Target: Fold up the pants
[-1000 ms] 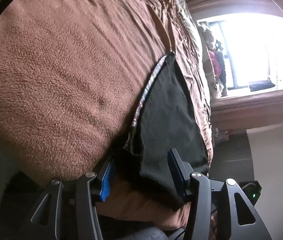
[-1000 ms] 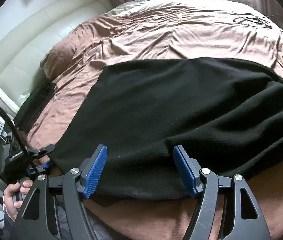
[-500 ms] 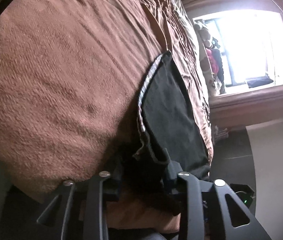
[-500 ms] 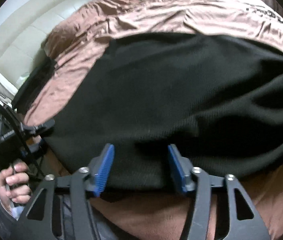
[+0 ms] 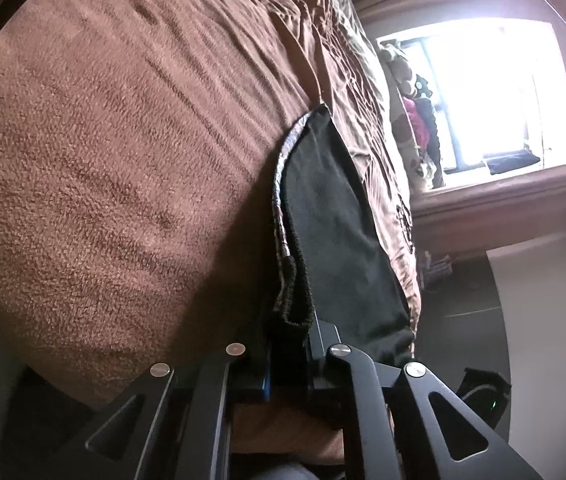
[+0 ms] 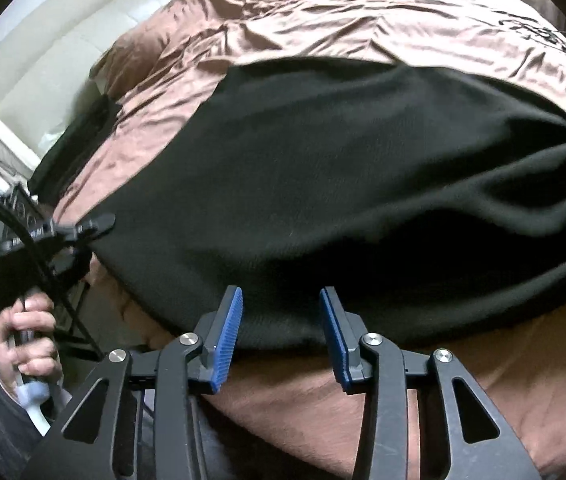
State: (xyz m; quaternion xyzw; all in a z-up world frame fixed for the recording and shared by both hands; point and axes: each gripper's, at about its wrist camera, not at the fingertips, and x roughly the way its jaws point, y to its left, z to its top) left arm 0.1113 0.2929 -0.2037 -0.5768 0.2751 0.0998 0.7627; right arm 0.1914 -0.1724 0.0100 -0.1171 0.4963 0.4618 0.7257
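Left wrist view: the left gripper (image 5: 289, 354) has just been closing and is now clamped on a bunched corner of the black pants (image 5: 335, 216), ribbed hem and patterned edge pinched between the fingers. The pants lie along the near edge of a bed under a brown fleece blanket (image 5: 103, 152); a bright window (image 5: 495, 96) glares beyond, w/ soft toys (too blurred to count) on the sill side.

Right wrist view: the right gripper (image 6: 281, 332) hangs over the pants' (image 6: 343, 184) near edge, blue pads astride the hem. Its jaws have just been closing too, but a clear gap remains and the pads don't yet press the cloth, so no grip here. The pants are spread flat across the satin bedspread (image 6: 323, 20), a deep crease running toward the right. At left, a person's hand (image 6: 23, 340) holds the other gripper's handle, which bites the pants' left corner.

Judgement: step in hand is pinching both near corners before lifting for a fold. To do it well, the right fingers should probably dip slightly, catch all layers at the hem, shut fully, then both sides rise together, evenly, keeping the edge taut (uneven lift would likely skew the fold).

Count: 1 pair of pants, 2 grippers, 1 hand visible, 1 bed, 1 window.
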